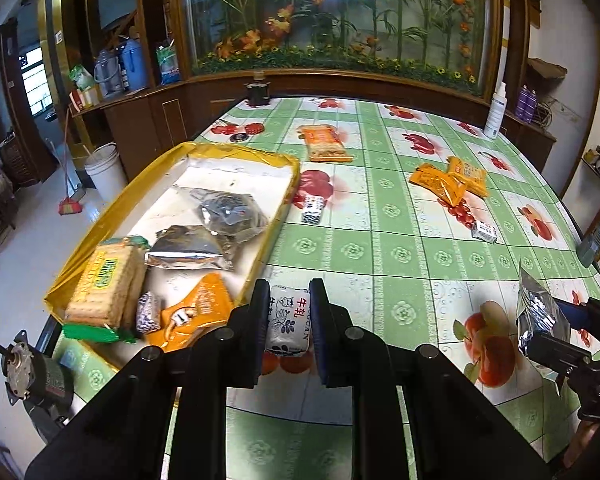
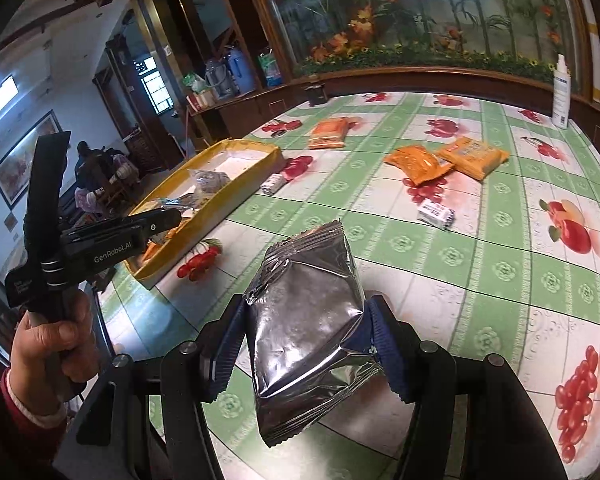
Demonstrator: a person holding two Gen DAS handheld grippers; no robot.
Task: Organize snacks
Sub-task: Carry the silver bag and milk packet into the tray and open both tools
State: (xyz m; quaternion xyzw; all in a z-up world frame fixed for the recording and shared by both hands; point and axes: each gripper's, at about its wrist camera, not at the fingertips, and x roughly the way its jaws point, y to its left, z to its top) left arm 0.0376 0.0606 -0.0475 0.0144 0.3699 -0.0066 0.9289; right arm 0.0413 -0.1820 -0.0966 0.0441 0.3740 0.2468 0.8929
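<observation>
My left gripper (image 1: 290,300) is shut on a small white candy packet (image 1: 288,320) with black print, held above the table just right of the yellow tray (image 1: 172,160). The tray holds a biscuit pack (image 1: 104,284), silver packets (image 1: 192,250) and an orange packet (image 1: 196,312). My right gripper (image 2: 308,312) is shut on a silver foil packet (image 2: 312,328), held above the table; it also shows in the left wrist view (image 1: 540,316). Orange packets (image 1: 450,180) and small white packets (image 1: 314,208) lie on the tablecloth.
A white spray bottle (image 1: 496,114) stands at the table's far right edge, a dark small container (image 1: 258,94) at the far edge. A wooden cabinet with a glass flower display runs behind the table. A white bucket (image 1: 106,170) stands on the floor at left.
</observation>
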